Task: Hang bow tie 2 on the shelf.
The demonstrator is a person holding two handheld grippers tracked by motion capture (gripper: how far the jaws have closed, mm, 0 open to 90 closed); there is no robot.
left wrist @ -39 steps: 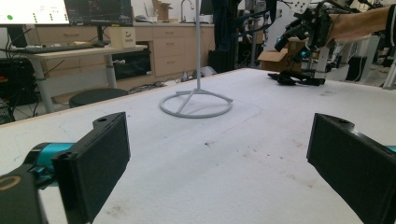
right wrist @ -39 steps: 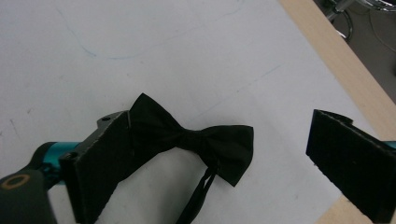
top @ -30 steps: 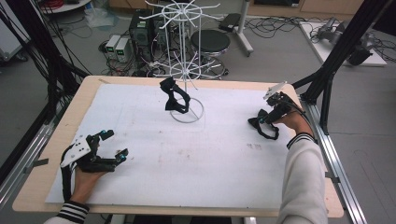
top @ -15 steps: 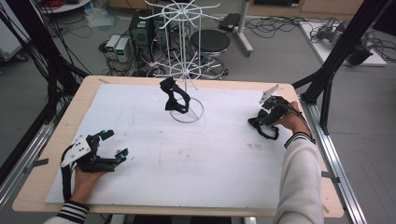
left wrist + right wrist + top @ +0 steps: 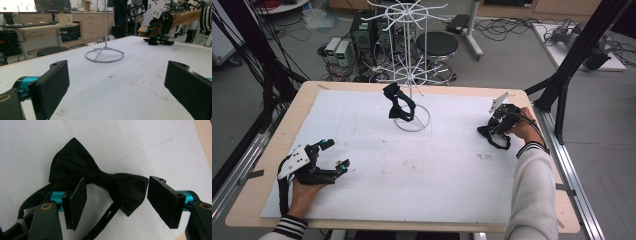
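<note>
right gripper (image 5: 116, 195) – jaws just been closing around black bow tie (image 5: 100, 182), pads not yet pressing | left gripper (image 5: 329, 159) – wide, idle near-left | pickup imminent, likely for stand (image 5: 412, 65)

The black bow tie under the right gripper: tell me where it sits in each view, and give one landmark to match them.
High view: the bow tie lies on the white sheet at right, under the right gripper.
Left gripper view: upper right, a dark shape below that gripper.
Right gripper view: centre, one wing between the jaws, which have just been closing.
Shared landmark: the white sheet.
</note>
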